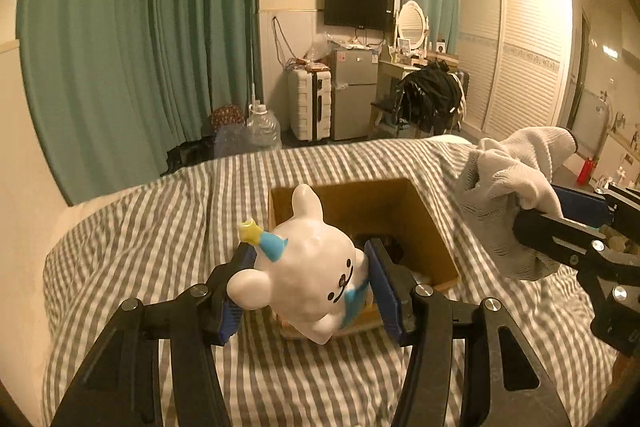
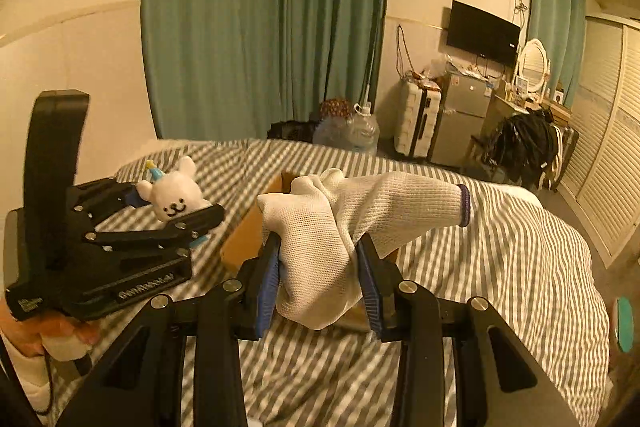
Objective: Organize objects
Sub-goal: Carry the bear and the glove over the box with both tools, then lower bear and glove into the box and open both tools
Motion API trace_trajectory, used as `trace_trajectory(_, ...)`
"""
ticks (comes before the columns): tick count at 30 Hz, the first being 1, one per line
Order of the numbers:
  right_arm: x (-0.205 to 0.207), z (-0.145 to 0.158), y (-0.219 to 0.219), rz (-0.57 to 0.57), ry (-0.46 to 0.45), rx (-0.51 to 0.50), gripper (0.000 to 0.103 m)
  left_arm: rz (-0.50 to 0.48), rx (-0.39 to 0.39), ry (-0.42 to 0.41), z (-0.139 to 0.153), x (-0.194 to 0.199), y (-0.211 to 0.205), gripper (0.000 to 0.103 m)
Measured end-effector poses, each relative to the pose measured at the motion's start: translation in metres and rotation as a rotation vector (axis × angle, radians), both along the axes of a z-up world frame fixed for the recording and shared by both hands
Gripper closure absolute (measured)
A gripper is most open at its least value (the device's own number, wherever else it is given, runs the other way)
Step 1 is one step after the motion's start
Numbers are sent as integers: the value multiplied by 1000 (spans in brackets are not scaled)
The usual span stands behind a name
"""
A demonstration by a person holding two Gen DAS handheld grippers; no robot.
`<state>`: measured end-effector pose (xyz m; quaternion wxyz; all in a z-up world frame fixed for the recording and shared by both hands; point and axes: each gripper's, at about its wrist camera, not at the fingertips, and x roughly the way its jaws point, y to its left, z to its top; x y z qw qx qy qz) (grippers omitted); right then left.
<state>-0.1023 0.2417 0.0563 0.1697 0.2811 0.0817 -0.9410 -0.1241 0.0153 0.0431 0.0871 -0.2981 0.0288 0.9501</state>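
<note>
Right now my left gripper [image 1: 310, 283] is clamped on the white bear figurine [image 1: 308, 267], held above the near edge of the open cardboard box [image 1: 424, 223] on the striped bed [image 1: 160, 239]. My right gripper [image 2: 318, 279] pinches a white knit glove [image 2: 360, 211] over that box.

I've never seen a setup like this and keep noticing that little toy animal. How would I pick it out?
Start at the bed with the grey-and-white striped cover and find the open cardboard box on it. Above the box's near edge, the left gripper clamps a glossy white bear figurine. Unlike the limp white knit glove nearby, it is hard, smiling, with a blue party hat.
</note>
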Motion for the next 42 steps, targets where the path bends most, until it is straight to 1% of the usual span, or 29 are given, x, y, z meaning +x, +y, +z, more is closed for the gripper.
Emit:
trace_trajectory(4,-32,7,-5,3,8,0,67,-6,-29,10,-1,-31,6,47)
trace_trajectory(9,-73,2,-9,7,-4,-14,67,-23,-54,-17,-18,-77,19,47)
trace_trajectory(14,-119,-22,-9,-3,-50,-37,67,-51,-72,-61,-43,-116,29,47)
trace_trajectory(20,-163,-62,-10,-15,-126,-40,67,-88,-75,-119,-81,-153,41,47)
trace_trajectory(25,-186,-104,-7,-22,-214,-54,67,-104,-75,-174,-110,-162,40,47)
trace_trajectory(29,-195,-124,-3,-27,-264,-59,67,-113,-69,-209,-120,-159,37,47)
trace_trajectory(35,-192,-128,3,-27,-266,-65,65,-117,-73,-213,-119,-158,39,47)
trace_trajectory(39,-189,-127,5,-34,-267,-79,59,-122,-56,-211,-118,-153,37,45)
trace_trajectory(40,-190,-126,6,-38,-269,-84,58,-124,-56,-206,-117,-152,37,44)
trace_trajectory(41,-190,-125,7,-42,-268,-90,55,-126,-58,-204,-116,-150,37,38)
trace_trajectory(42,-189,-123,9,-45,-266,-96,48,-127,-61,-202,-115,-148,37,31)
